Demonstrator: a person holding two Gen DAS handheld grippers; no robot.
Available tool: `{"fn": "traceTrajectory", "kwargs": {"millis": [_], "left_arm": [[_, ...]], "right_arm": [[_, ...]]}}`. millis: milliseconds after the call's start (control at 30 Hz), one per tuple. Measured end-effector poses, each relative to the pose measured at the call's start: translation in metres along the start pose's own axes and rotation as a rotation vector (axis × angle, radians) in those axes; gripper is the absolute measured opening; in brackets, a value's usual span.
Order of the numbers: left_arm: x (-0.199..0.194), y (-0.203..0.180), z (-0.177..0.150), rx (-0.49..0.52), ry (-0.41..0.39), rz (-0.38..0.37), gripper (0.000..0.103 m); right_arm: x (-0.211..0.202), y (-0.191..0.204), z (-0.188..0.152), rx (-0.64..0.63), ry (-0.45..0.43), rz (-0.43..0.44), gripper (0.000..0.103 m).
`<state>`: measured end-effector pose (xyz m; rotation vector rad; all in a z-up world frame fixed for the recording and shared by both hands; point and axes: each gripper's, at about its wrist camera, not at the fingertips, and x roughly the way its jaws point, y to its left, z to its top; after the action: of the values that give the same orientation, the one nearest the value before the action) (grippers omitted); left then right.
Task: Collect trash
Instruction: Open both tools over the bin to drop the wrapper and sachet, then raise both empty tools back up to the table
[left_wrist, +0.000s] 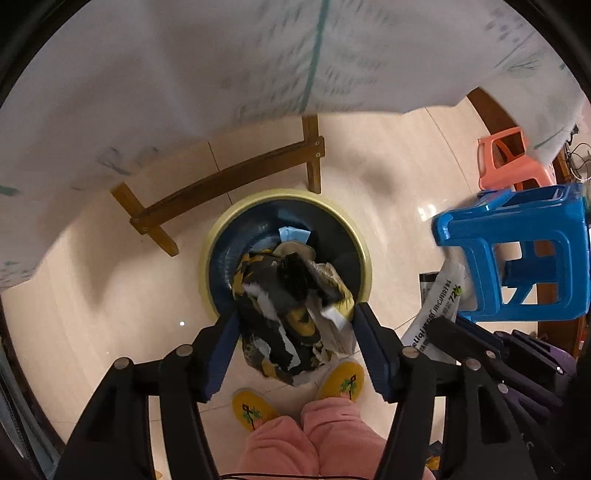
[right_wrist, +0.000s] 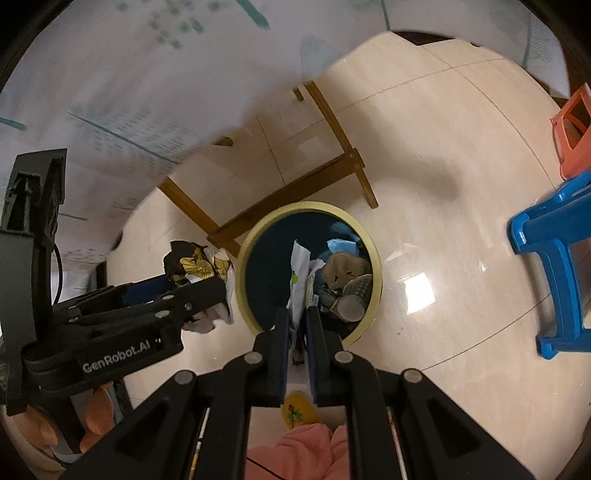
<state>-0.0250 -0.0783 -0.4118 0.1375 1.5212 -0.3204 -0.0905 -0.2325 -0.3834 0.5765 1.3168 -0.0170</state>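
Floor: glossy cream tiles (right_wrist: 443, 155), with a cloth-draped tabletop (left_wrist: 184, 74) overhanging at 12 o'clock on thin wooden legs.
Bin: round trash bin (left_wrist: 364, 243), dark inside with a pale yellow rim, standing at centre between both tools so each load can drop straight in.
Left tongs (left_wrist: 293, 345): clamped on a crumpled black-and-yellow wrapper wad (left_wrist: 291, 314), held above the bin's 6 o'clock rim, probably for release.
Right tongs (right_wrist: 297, 354): pinched nearly shut on a thin white printed packet (right_wrist: 299, 280) that stands upright over the bin mouth.
Bin contents: paper cup (right_wrist: 351, 302), blue scrap and a tan lump, possibly cloth; blur hides detail.
Stools: blue plastic stool (left_wrist: 517, 236) at 3 o'clock, orange stool (left_wrist: 509, 158) beyond it.
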Motion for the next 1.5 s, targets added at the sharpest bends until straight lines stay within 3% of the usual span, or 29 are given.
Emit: {"fn": "traceTrajectory", "kwargs": {"millis": [33,100,267,500,800,967,1133,1500], "left_arm": [[0.006,0.001,0.000,0.002,0.001,0.001,0.064],[0.018,0.004,0.001,0.006,0.009,0.004,0.076],[0.030,0.013,0.000,0.018,-0.004,0.020,0.096],[0.019,0.032,-0.007,0.006,-0.063,0.056,0.097],[-0.007,0.077,-0.027,-0.188,-0.134,0.044,0.097],[-0.021,0.086,-0.040,-0.226,-0.159,0.054,0.097],[-0.036,0.087,-0.045,-0.236,-0.169,0.061,0.097],[-0.094,0.081,-0.047,-0.219,-0.196,0.068,0.097]], "right_arm": [[0.007,-0.001,0.001,-0.004,0.002,-0.008,0.009],[0.019,-0.004,0.003,-0.006,0.007,-0.021,0.009],[0.038,-0.006,0.007,-0.009,0.011,-0.046,0.010],[0.063,0.000,0.012,-0.040,0.016,-0.079,0.013],[0.081,0.024,0.026,-0.133,0.017,-0.115,0.016],[0.085,0.038,0.032,-0.169,0.011,-0.137,0.031],[0.074,0.048,0.034,-0.183,-0.019,-0.137,0.046],[0.023,0.067,0.037,-0.159,-0.056,-0.127,0.047]]}}
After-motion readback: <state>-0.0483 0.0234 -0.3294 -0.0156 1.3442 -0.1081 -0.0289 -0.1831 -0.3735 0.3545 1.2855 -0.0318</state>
